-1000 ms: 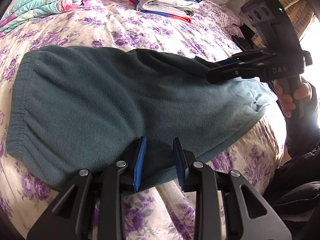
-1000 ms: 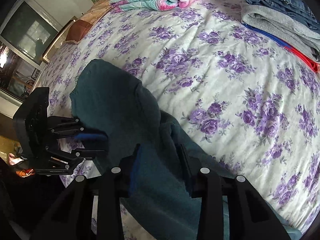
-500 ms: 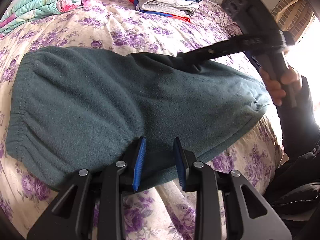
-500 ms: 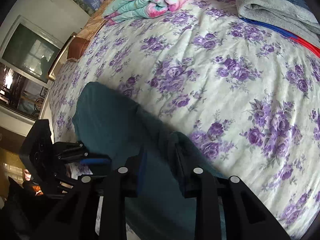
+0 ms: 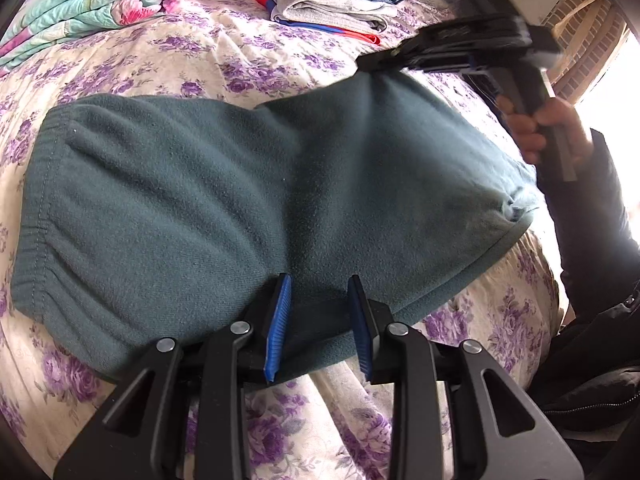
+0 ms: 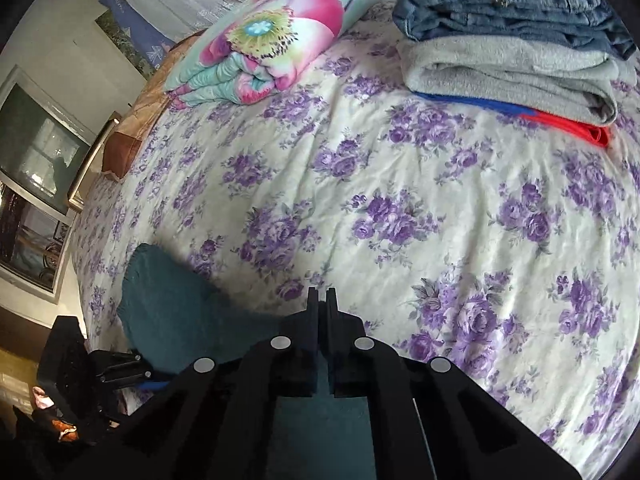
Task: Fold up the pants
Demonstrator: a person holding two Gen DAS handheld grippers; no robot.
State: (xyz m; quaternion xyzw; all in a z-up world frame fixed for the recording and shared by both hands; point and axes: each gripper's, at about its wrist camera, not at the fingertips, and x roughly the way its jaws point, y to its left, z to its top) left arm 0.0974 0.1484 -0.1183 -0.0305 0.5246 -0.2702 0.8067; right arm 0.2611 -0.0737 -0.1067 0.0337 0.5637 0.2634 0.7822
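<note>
Purple roses on cream cover the bedspread [image 6: 460,208] of the bed we are working on, with a window and a framed dark pane off at nine o'clock in the right wrist view. Our dark teal fleece pants [image 5: 248,208] lie across the middle of the bed in the left wrist view, the ribbed elastic waistband at nine o'clock and the folded leg end reaching toward three o'clock. Our left claw [image 5: 320,328] sits at six o'clock with its blue pads partly spread, straddling the near edge of the fleece; we cannot tell whether the pads press on the cloth. Our right claw [image 5: 376,65] shows at one o'clock in that view, gripped by a hand [image 5: 548,128] in a dark sleeve, its tips at the lifted far edge of the pants. From its own camera the right claw [image 6: 320,300] has its jaws pressed together, teal cloth lying beneath them. At twelve o'clock on the bed rests a rolled floral quilt in pink and turquoise [image 6: 276,36], and toward one o'clock a stack of folded clothes, blue jeans over grey fleece over red and blue fabric [image 6: 512,52].
</note>
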